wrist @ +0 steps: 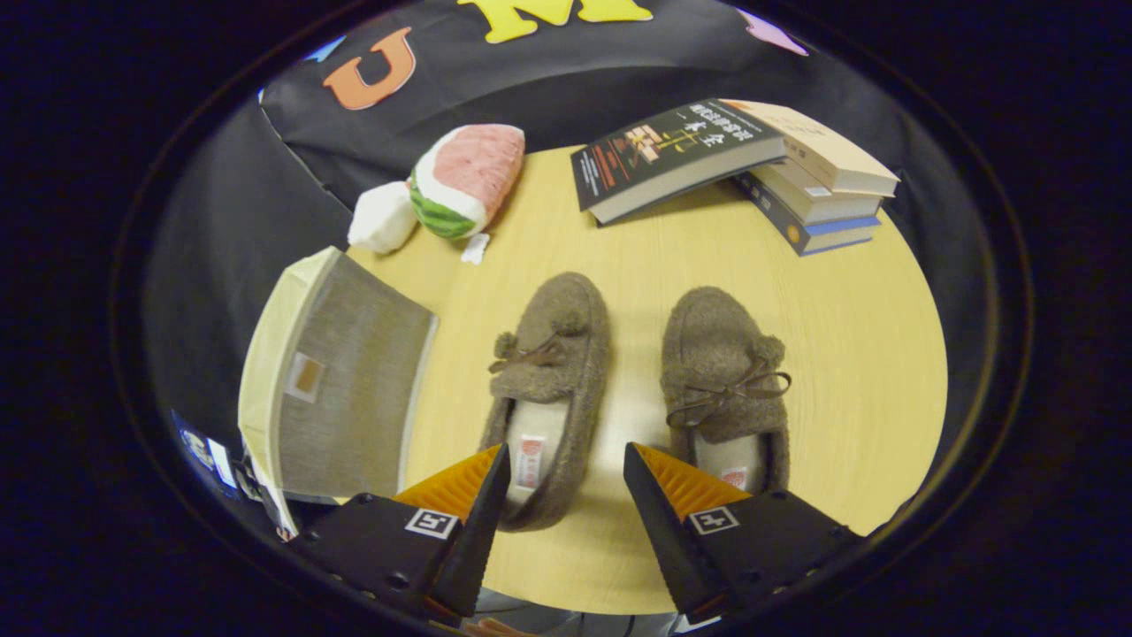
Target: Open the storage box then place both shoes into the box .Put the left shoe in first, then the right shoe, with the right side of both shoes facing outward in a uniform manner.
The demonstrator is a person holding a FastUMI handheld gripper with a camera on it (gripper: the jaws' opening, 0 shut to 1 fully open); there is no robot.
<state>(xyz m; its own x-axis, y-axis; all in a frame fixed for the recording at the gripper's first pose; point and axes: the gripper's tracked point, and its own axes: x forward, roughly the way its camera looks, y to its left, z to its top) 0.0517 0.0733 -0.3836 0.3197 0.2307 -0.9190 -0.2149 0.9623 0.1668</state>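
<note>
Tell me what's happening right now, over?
Fingers open, holding nothing. Storage box closed beside the left shoe; right shoe alongside. Nothing blocking.

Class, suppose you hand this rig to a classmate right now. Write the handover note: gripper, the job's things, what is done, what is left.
Gripper: jaws open, holding nothing, above the heels of the shoes.
Left shoe and right shoe: side by side on the table, toes pointing away, just ahead of the jaws.
Storage box: left of the shoes, lid closed as far as I can tell.
Done: nothing visible yet.
Left: open the box, place the left shoe, then the right, right sides outward.
</note>
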